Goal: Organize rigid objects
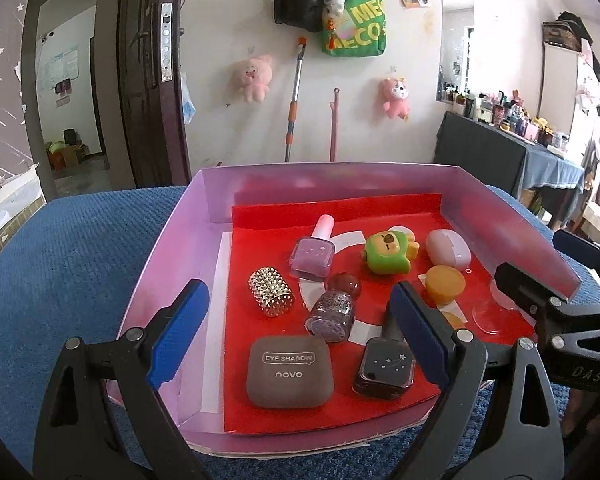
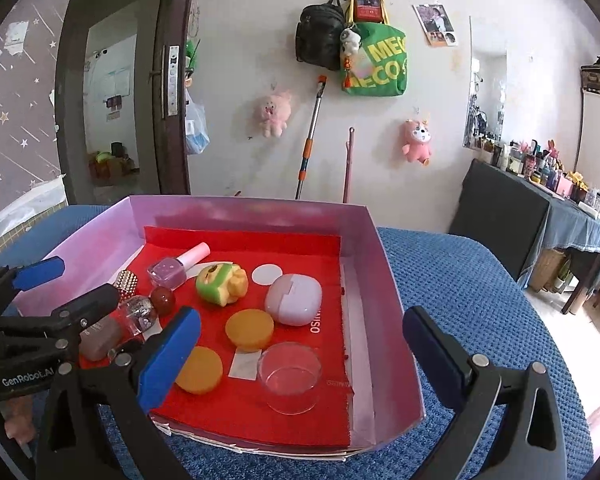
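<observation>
A pink box [image 1: 172,256] lined in red [image 2: 260,412] holds the objects. My left gripper [image 1: 300,332] hangs open over its near side. Between the blue pads lie a grey eye shadow compact [image 1: 290,372], a glitter bottle [image 1: 334,312] and a dark nail polish bottle [image 1: 384,368], none of them touched. My right gripper [image 2: 300,356] is open too, above a clear glass cup [image 2: 290,376]. Farther in are a lilac polish bottle [image 1: 314,256], a green toy [image 1: 388,258], a pink egg-shaped case [image 2: 294,298], two orange lids [image 2: 250,328] and a gold studded cylinder [image 1: 271,292].
The box rests on a blue textured cover [image 1: 80,280] that runs out to both sides. Its walls [image 2: 364,248] stand up at the back and right. Behind are a wall with hung bags and plush toys, a dark open door [image 1: 148,80] and a cluttered side table [image 2: 560,200].
</observation>
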`<move>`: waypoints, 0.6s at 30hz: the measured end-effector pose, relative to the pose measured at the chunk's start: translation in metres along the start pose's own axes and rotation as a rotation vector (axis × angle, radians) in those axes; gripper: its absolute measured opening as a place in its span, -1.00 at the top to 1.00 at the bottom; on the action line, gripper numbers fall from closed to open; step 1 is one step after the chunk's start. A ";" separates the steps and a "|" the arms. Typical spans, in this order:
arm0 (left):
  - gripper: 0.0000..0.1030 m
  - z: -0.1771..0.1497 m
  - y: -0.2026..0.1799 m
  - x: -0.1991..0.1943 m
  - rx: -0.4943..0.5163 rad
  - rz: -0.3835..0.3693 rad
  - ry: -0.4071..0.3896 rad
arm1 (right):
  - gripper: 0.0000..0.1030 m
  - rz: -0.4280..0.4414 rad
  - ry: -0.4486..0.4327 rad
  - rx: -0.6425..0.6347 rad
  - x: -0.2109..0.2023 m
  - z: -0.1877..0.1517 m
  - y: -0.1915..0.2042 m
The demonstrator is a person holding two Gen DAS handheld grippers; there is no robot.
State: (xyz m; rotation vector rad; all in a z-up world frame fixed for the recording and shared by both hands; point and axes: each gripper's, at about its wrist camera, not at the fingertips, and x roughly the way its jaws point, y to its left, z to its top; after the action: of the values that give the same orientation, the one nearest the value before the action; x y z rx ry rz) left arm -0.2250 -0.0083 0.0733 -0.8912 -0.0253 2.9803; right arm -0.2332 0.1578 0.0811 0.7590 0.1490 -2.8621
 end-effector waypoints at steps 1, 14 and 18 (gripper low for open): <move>-0.80 0.000 0.000 0.000 -0.002 0.002 0.002 | -1.00 -0.004 0.005 -0.002 0.001 0.000 0.000; -0.80 0.000 0.000 -0.003 0.009 0.000 -0.016 | -1.00 -0.021 -0.003 -0.021 0.000 0.000 0.004; -0.80 0.000 0.001 -0.002 0.005 0.003 -0.012 | -1.00 -0.023 0.003 -0.019 0.001 0.000 0.004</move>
State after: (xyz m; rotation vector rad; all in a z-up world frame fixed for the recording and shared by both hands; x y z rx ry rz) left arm -0.2233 -0.0094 0.0747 -0.8740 -0.0169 2.9869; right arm -0.2334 0.1537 0.0802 0.7633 0.1858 -2.8774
